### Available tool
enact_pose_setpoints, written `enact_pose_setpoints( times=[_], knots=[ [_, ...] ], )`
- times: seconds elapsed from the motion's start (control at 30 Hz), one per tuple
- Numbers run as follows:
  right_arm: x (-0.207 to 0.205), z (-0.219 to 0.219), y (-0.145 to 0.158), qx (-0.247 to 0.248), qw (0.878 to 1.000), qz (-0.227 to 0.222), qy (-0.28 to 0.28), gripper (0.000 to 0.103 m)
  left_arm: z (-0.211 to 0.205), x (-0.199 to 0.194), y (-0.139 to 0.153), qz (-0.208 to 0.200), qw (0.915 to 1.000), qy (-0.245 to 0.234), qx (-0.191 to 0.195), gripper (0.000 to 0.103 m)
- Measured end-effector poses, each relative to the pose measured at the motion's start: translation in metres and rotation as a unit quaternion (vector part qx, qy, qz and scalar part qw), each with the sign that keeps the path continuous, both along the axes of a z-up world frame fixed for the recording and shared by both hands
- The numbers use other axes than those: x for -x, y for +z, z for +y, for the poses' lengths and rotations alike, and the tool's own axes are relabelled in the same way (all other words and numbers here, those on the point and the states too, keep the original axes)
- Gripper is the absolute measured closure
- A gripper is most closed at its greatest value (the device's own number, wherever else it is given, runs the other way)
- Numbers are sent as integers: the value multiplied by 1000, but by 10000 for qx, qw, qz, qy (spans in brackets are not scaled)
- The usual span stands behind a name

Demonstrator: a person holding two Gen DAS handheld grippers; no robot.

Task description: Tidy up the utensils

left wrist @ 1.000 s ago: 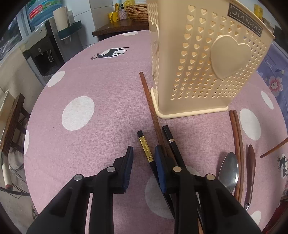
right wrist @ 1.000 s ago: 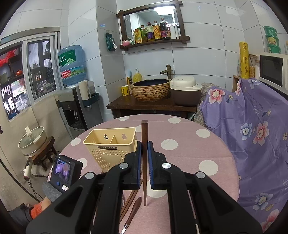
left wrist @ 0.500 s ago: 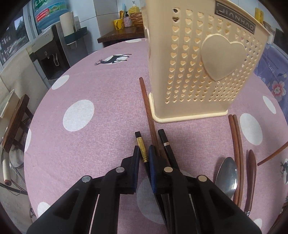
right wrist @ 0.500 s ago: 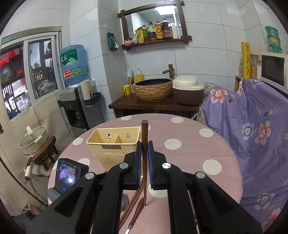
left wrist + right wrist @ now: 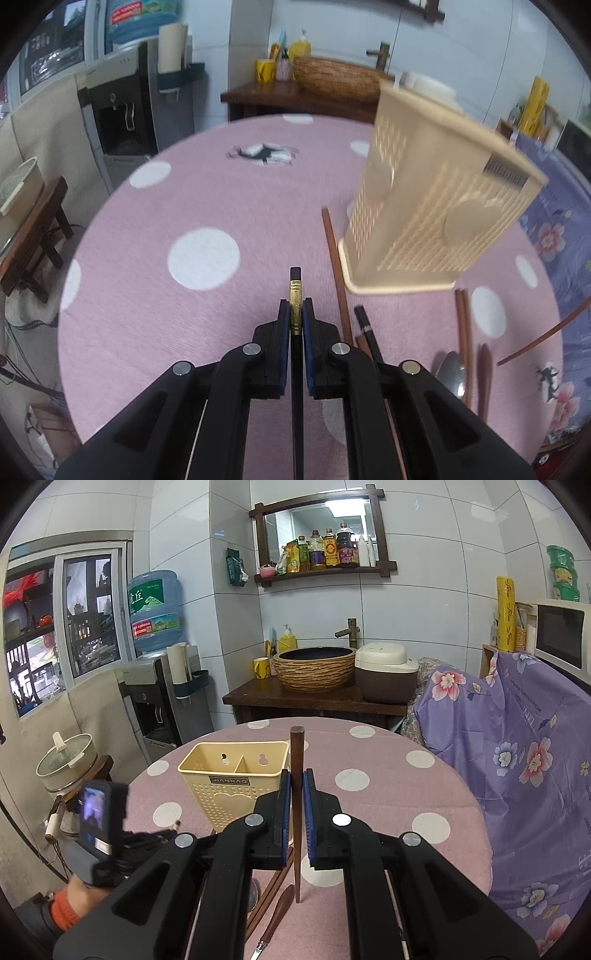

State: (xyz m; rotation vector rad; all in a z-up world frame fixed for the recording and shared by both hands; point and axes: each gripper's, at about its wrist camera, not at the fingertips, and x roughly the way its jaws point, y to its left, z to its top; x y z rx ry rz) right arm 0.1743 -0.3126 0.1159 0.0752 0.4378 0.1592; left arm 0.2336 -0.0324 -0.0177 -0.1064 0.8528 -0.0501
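Two grippers are each pinching one chopstick: the left gripper [image 5: 295, 314] a black chopstick [image 5: 295, 291] mid-frame, the right gripper [image 5: 295, 786] a brown chopstick [image 5: 296, 760] beside the basket [image 5: 236, 775] at centre-left. Either thin stick could be pivoting loose and missing the basket.

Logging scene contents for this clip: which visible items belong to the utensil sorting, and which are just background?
Job:
- black chopstick in left tongs
- brown chopstick in right tongs
- cream holder
- spoon and loose chopsticks on table

Background:
- rice cooker
- water bottle
- microwave
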Motion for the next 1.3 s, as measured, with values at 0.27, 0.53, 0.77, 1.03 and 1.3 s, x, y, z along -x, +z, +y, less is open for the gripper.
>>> enact_pose_setpoints(
  times=[0.27,0.53,0.77,1.03,1.3],
  knots=[
    [6,-1,0,16,10000,-48,16,95,26,28,64,-868,9955,-42,377,95],
    [7,0,3,-14,10000,-36,59,95,35,43,90,-1246,9905,-70,581,95],
    [4,-3,8,-61,9999,-26,89,95,38,44,106,-1478,9876,-92,530,95],
    [-13,-1,25,71,9999,-115,105,95,40,30,139,-1806,9829,-12,353,95],
    [-36,3,89,188,9984,-539,51,95,35,12,209,-2199,9746,-78,407,95]
  ],
)
